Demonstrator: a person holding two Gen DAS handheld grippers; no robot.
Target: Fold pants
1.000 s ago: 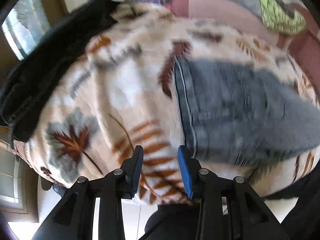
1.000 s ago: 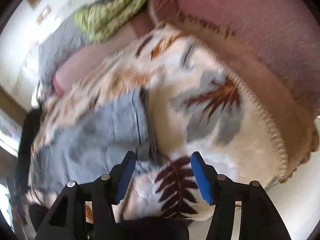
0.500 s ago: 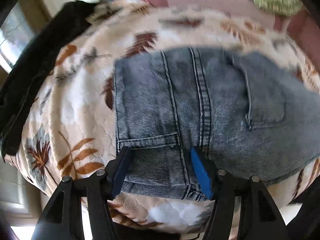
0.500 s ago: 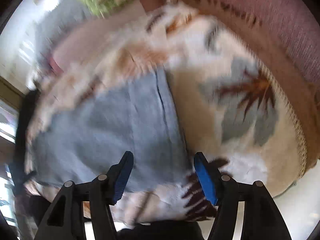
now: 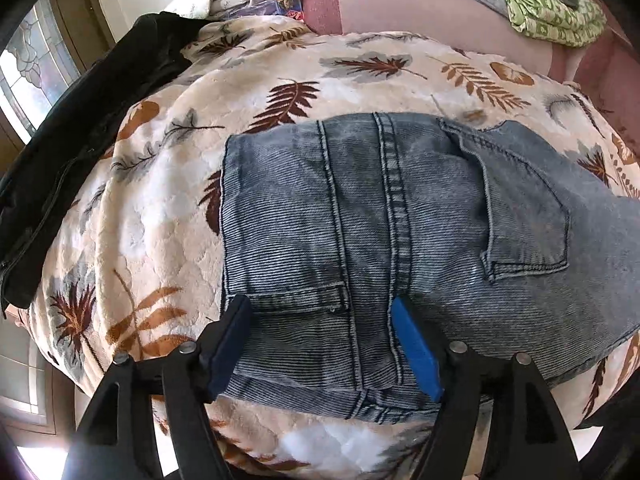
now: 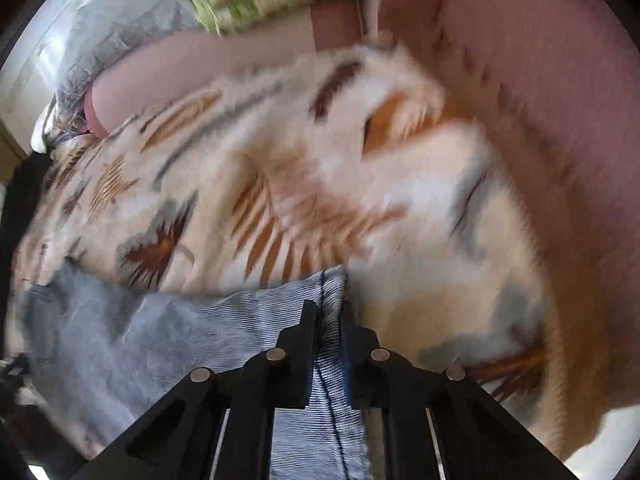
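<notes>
Two tongs differ: your right tongs [image 6: 327,320] have just closed, pinching the jeans' [image 5: 400,240] edge on the blanket [image 5: 160,200], while your left tongs [image 5: 320,336], just widened, straddle the waistband ungripped, so pulling now could drag the denim askew.

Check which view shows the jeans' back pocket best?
Left wrist view. The back pocket is sharp and fully visible there on the jeans, stitching included. The right wrist view is motion-blurred and shows only a plain stretch of denim and one edge pinched in the right hand-held gripper; no pocket can be made out.
</notes>
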